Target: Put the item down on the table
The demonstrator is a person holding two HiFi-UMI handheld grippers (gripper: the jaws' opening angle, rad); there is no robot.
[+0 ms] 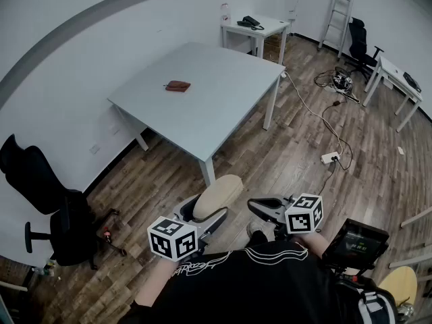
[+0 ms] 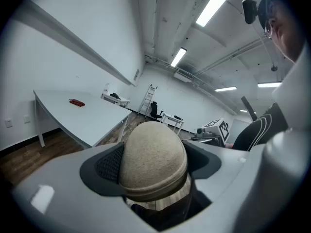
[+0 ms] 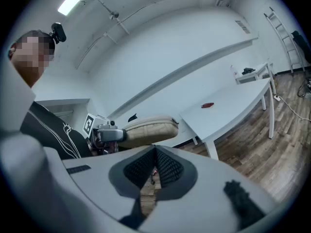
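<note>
A beige rounded case [image 1: 217,196] is held in my left gripper [image 1: 202,216], whose jaws press on its two sides; in the left gripper view the beige case [image 2: 153,160] fills the space between the dark pads. My right gripper [image 1: 266,210] is beside it to the right, shut with nothing between its pads [image 3: 165,168]; the right gripper view shows the beige case [image 3: 146,130] off to its left. The grey table [image 1: 223,93] stands ahead, well beyond both grippers, with a small red-brown item [image 1: 177,85] lying on it.
A black office chair [image 1: 47,201] stands at the left. A small white desk [image 1: 260,27] is behind the table, a ladder [image 1: 339,9] and another chair [image 1: 358,42] at the back right. Cables and a power strip [image 1: 330,157] lie on the wooden floor.
</note>
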